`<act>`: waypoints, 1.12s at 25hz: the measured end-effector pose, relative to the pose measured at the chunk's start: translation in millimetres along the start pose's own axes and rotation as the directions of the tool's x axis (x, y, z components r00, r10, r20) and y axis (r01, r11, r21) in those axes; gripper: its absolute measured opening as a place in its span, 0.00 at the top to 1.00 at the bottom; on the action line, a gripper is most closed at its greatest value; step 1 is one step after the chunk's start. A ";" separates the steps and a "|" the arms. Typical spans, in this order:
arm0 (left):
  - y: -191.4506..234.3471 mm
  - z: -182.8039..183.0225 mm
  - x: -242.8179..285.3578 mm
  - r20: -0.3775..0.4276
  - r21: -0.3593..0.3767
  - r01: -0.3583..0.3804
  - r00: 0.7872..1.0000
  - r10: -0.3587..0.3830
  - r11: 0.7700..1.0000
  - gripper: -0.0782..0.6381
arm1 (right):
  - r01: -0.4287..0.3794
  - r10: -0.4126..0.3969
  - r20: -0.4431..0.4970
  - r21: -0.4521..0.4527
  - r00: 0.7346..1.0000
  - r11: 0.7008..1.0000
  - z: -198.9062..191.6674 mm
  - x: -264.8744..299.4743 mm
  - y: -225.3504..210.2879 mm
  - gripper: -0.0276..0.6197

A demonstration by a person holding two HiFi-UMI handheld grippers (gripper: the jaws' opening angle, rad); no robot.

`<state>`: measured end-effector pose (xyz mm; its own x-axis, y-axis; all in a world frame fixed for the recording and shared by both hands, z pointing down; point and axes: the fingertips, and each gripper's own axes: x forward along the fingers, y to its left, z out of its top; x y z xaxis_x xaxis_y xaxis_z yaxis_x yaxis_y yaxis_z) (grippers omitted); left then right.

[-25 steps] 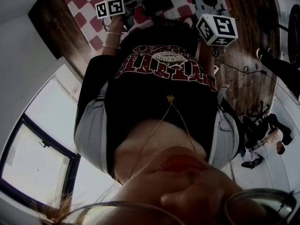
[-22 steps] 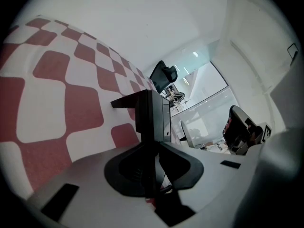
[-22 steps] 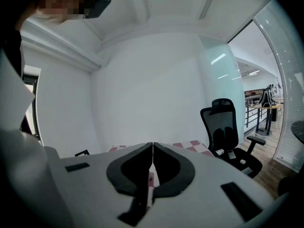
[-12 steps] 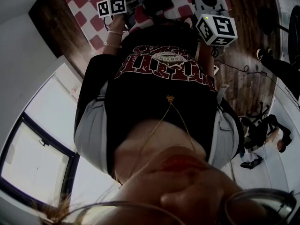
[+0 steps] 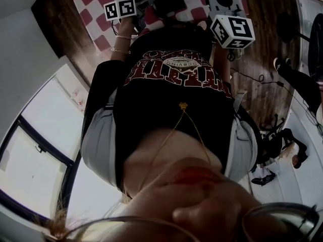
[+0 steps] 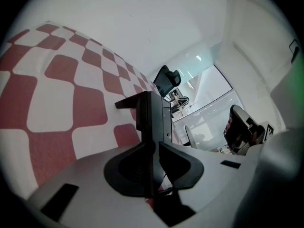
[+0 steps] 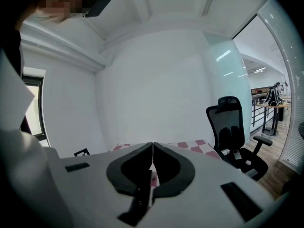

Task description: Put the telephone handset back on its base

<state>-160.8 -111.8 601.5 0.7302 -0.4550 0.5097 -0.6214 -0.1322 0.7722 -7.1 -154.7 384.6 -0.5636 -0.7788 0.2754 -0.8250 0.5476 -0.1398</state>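
Handset (image 6: 152,113) sitting pinched edge-on in left gripper (image 6: 153,146) fingers; right gripper (image 7: 152,161) fingers pressed together. We are recommending squaring it over base before releasing.

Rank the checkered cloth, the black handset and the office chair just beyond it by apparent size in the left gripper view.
1. checkered cloth
2. black handset, enlarged by its nearness to the camera
3. office chair

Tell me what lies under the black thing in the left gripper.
A red-and-white checked cloth spreads beneath the black handset clamped in the left gripper. The handset and the gripper's body cover the patch directly below them.
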 end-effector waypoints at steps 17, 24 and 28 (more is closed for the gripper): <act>-26.4 17.9 -7.3 0.136 0.065 -0.080 0.988 0.071 0.995 0.77 | -0.152 0.150 -0.057 -0.022 0.987 0.988 -6.7 21.1 -9.1 0.93; -41.0 17.9 -5.4 0.167 0.117 -0.111 0.982 0.091 0.987 0.83 | -0.192 0.189 -0.083 -0.033 0.978 0.981 -8.9 25.4 -8.4 0.93; -48.5 20.4 -2.1 0.182 0.142 -0.117 0.979 0.090 0.983 0.85 | -0.215 0.210 -0.097 -0.044 0.973 0.976 -10.0 30.3 -8.3 0.93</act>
<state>-137.9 -122.5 555.2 0.6070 -0.6181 0.4996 -0.7367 -0.2019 0.6454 -16.9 -179.8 403.6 -0.7172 -0.6134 0.3307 -0.6822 0.7149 -0.1532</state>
